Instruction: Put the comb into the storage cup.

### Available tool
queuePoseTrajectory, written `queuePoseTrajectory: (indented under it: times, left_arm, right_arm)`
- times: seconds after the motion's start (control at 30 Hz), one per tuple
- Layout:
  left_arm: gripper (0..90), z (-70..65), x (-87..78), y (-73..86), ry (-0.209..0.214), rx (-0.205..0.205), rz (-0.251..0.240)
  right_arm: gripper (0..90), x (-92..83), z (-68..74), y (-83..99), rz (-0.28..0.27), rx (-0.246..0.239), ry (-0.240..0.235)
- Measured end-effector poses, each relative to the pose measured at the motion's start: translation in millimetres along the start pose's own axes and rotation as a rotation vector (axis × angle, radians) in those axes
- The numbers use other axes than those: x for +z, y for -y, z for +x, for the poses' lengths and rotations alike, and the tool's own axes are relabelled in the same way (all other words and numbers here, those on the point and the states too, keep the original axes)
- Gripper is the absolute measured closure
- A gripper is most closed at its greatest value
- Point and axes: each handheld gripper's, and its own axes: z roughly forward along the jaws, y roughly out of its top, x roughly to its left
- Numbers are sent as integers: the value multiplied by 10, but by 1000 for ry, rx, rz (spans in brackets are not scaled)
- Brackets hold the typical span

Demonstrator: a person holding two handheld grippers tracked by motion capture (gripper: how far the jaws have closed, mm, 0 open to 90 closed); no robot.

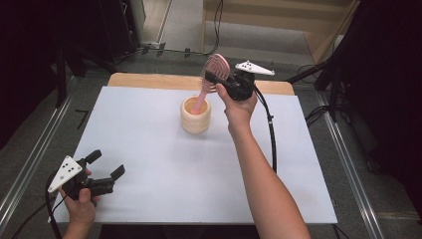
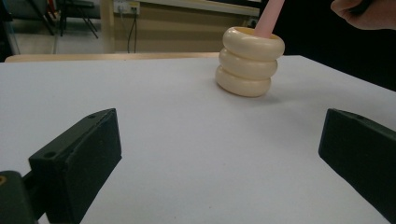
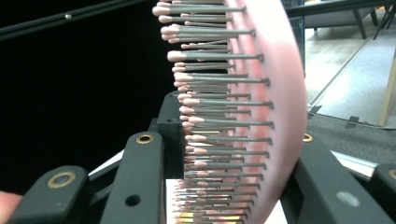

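Observation:
A pink hairbrush [image 1: 215,71] stands tilted with its handle inside a cream ribbed cup [image 1: 195,115] near the middle back of the white table. My right gripper [image 1: 214,77] is shut on the brush head; in the right gripper view the bristles and pink back [image 3: 261,112] sit clamped between the two black jaws. My left gripper [image 1: 107,165] rests open near the front left corner with nothing between its jaws. In the left gripper view the cup [image 2: 250,61] stands ahead with the pink handle [image 2: 270,17] rising out of it.
The white table top [image 1: 149,149] has a wooden edge [image 1: 149,79] at the back. Metal rails run along both sides of the table. A black cable [image 1: 271,134] trails from the right gripper across the right part of the table.

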Motion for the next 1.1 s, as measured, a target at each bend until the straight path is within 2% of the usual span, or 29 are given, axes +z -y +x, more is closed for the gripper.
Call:
queuePoseTrajectory:
  times: [0.13, 0.27, 0.43, 0.83, 1.1]
  left_arm:
    - [0, 1, 0, 0, 0, 3, 4]
    - [0, 1, 2, 0, 1, 5, 3]
    - [0, 0, 2, -1, 1, 6, 4]
    - [0, -3, 5, -1, 1, 9, 6]
    - [0, -7, 8, -1, 0, 11, 7]
  right_arm:
    - [619, 55, -6, 50, 15, 0, 3]
    - [619, 95, -2, 86, 18, 27, -13]
    - [619, 146, 19, 130, 30, 12, -6]
    - [619, 193, -71, 328, 39, 70, 6]
    - [619, 229, -95, 447, 46, 89, 15]
